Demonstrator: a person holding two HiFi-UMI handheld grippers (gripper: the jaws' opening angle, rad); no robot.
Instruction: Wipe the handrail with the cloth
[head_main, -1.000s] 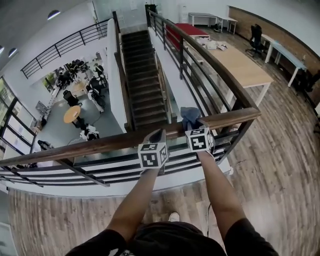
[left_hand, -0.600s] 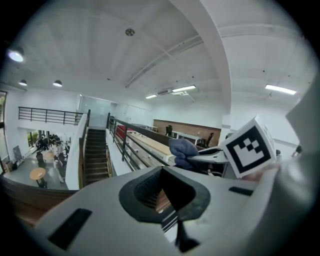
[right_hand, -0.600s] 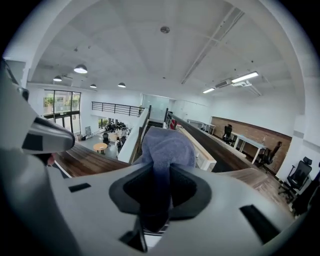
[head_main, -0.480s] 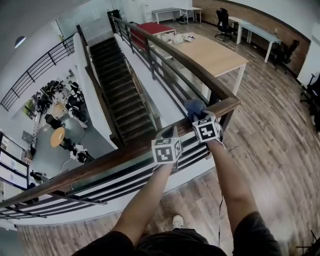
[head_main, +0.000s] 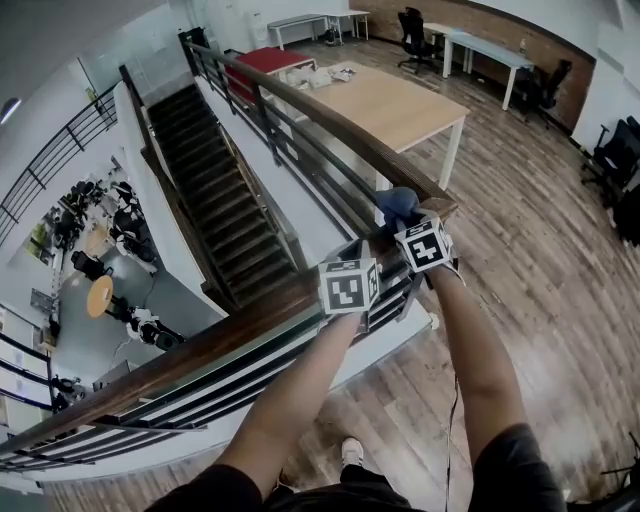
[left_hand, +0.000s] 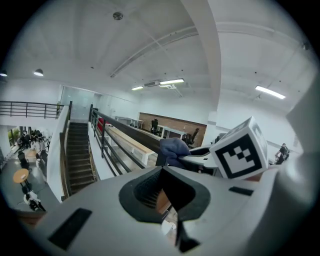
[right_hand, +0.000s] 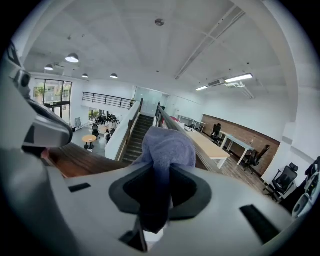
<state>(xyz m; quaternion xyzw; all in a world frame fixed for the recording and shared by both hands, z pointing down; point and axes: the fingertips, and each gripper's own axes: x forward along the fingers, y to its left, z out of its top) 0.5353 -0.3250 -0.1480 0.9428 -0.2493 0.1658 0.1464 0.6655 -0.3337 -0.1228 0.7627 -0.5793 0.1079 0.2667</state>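
A brown wooden handrail (head_main: 230, 335) runs from the lower left up to a corner by my right gripper (head_main: 408, 222), then turns away towards the far stairs. That gripper is shut on a blue-grey cloth (head_main: 397, 206), which rests on the rail just short of the corner. In the right gripper view the cloth (right_hand: 167, 145) bulges up out of the shut jaws, with the rail (right_hand: 75, 160) to the left. My left gripper (head_main: 352, 255) sits over the rail just to the left, jaws shut and holding nothing. The left gripper view shows the cloth (left_hand: 172, 148) and the right gripper's marker cube (left_hand: 240, 150).
Beyond the rail is an open drop to a lower floor with people and round tables (head_main: 100, 295). A dark staircase (head_main: 215, 215) descends there. On my level stand a long wooden table (head_main: 400, 105), desks and office chairs (head_main: 412, 25). Black metal bars (head_main: 300, 135) run under the rail.
Both grippers and the cloth have slid right along the rail, closer to the corner. The head view has swung, so the rail now slants more steeply.
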